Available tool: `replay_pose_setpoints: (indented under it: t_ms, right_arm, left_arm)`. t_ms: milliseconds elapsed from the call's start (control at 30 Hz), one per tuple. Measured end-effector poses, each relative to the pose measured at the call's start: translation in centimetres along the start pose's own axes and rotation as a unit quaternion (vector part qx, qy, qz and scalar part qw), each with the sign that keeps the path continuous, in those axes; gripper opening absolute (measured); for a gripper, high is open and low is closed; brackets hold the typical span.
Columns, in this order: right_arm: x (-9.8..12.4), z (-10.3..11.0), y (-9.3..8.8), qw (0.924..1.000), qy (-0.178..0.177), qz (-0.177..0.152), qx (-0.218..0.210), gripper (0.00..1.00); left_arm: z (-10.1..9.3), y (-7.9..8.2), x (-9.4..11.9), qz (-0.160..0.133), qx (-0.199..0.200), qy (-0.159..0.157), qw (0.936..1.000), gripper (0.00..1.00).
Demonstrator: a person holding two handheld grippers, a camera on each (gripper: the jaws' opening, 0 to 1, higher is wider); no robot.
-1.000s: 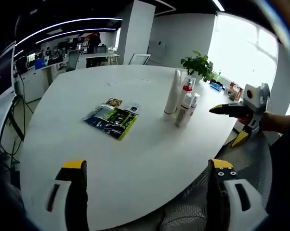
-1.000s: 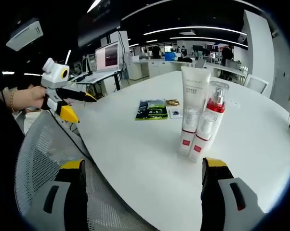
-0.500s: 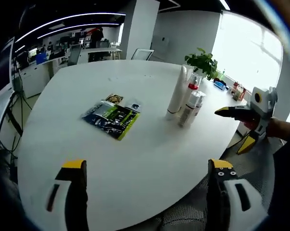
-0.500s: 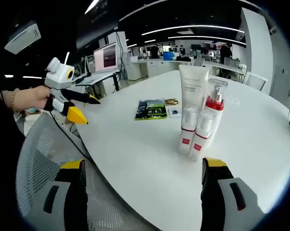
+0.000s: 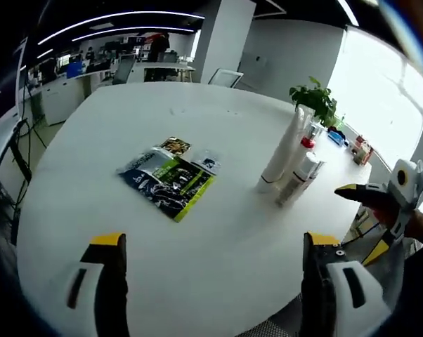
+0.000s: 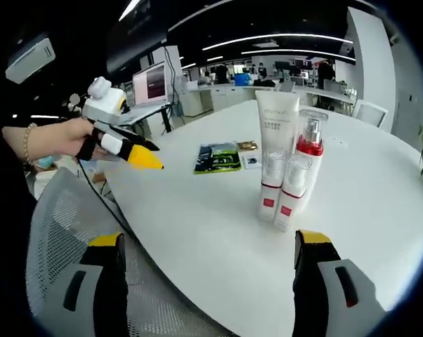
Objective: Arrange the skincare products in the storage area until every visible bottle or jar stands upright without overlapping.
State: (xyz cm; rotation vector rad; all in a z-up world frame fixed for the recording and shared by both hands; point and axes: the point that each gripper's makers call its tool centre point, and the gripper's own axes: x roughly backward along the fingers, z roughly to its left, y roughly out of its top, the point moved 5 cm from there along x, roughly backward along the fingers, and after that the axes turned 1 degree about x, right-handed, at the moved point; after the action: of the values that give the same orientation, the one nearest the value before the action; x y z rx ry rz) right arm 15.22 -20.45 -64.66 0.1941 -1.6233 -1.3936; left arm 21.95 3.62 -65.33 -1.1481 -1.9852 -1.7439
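The skincare products stand in a tight cluster on the white worktop [image 6: 380,210]: a tall white tube [image 6: 275,137] upright on its cap, a clear spray bottle with a red collar [image 6: 310,151] just beside it, and two small white bottles with red labels [image 6: 271,186] in front, touching or nearly so. In my right gripper view they sit just right of centre; in my left gripper view the same cluster [image 5: 292,165] sits in the right half, below a potted plant [image 5: 314,102]. All four have their long axes vertical, so I judge them already upright; whether they touch one another I cannot tell for sure.

Left of the cluster in that left gripper view, well apart from it, flat sachets [image 5: 171,175] lie on the worktop.

My right gripper [image 6: 206,281] points almost straight at the bottles, with its fingers [image 6: 106,281] spread wide and nothing between them. My left gripper [image 5: 211,281] is released too, its fingers wide apart and empty, and it aims more at the sachets, with the bottles off to its right.

So the right hand is the nearer one for any nudge to space the bottles; I would come in low and level, since the tall tube could tip.
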Motion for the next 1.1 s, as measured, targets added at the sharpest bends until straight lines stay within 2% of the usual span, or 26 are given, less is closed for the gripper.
replay_pose_setpoints:
  t_ms: [100, 367, 600, 733, 967, 1100]
  right_arm:
    - [0.0, -0.2, 0.0, 1.0000, -0.002, 0.000, -0.006, 1.00]
    - [-0.2, -0.3, -0.3, 0.9999, -0.002, 0.008, -0.010, 1.00]
    - [-0.3, -0.5, -0.6, 0.9997, -0.003, 0.015, -0.018, 1.00]
    - [-0.3, -0.7, -0.7, 0.9996, -0.005, 0.014, -0.024, 1.00]
    - [-0.3, -0.7, -0.9, 0.9994, -0.006, 0.019, -0.026, 1.00]
    - [-0.3, -0.8, -0.9, 0.9993, -0.008, 0.020, -0.030, 1.00]
  left_arm:
    - [0.0, 0.7, -0.6, -0.001, 0.008, 0.014, 0.9999, 0.99]
    - [1.3, 1.7, -3.8, 0.010, 0.052, 0.059, 0.9968, 0.99]
    - [2.1, 3.1, -6.0, 0.003, 0.091, 0.097, 0.9911, 0.99]
    - [2.1, 3.7, -6.9, 0.007, 0.096, 0.112, 0.9891, 0.99]
    - [3.1, 3.9, -8.7, 0.016, 0.139, 0.152, 0.9785, 0.99]
    - [3.5, 4.1, -9.3, 0.015, 0.133, 0.175, 0.9756, 0.99]
